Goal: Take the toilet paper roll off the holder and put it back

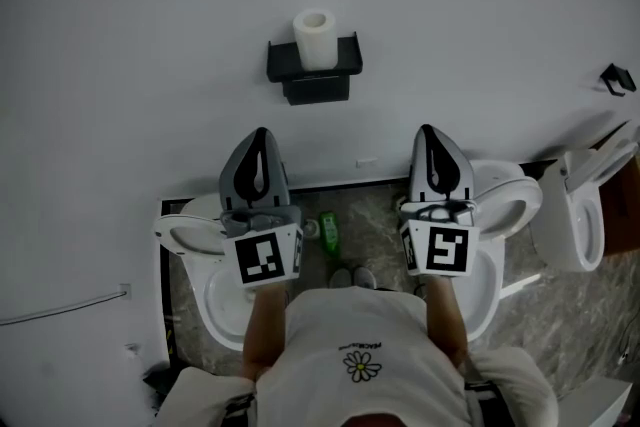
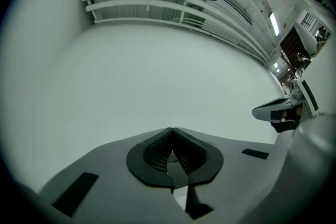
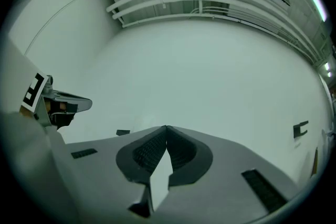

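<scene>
White wall [image 1: 150,35] carries the holder [image 1: 314,75] with the toilet paper roll [image 1: 314,38] upright on it; left claw [image 1: 261,131] and right claw [image 1: 428,129] hang below, closed, empty; removal not begun, so one must open and reach up

I see a plain white wall [image 1: 120,15], a grey marbled floor [image 1: 375,215] and white toilets [image 1: 575,225] along it.

The left gripper [image 1: 260,132] and right gripper [image 1: 428,129] point forward side by side, both closed tight with nothing inside; the arms [image 1: 262,315] look bent.
</scene>
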The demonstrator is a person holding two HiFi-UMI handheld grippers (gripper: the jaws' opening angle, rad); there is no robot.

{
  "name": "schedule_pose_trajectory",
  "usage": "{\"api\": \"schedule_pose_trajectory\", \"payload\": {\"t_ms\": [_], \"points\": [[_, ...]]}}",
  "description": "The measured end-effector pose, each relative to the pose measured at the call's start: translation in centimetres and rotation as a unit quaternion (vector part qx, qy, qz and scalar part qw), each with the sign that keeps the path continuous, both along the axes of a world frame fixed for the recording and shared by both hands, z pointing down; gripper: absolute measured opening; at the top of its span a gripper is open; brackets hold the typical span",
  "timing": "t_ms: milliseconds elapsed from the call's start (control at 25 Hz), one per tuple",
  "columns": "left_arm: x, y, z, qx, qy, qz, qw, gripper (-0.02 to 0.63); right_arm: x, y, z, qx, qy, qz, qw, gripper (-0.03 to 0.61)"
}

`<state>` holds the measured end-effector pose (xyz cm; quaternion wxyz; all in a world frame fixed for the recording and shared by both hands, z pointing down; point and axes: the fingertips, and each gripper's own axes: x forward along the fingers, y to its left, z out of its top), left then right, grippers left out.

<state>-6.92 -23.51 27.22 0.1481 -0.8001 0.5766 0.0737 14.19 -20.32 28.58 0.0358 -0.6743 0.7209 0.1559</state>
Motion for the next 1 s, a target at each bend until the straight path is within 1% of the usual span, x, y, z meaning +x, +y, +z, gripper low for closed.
{"api": "schedule_pose_trajectory", "payload": {"t_ms": [240,560,1000], "points": [[0.2,0.9,0.9,0.000,0.000,-0.002,1.0000,0.017,0.6,0.4,2.6,-0.031,-0.010,0.001,0.999,0.011],[0.3,1.9,1.3,0.000,0.006,0.000,1.0000,0.017,0.4,0.7,2.4,-0.030,0.000,-0.005,1.000,0.011],[-0.6,2.0,1.4,0.003,0.008,-0.009,0.9999,0.017,0.0,0.8,2.5,-0.034,0.008,-0.011,0.999,0.011]]}}
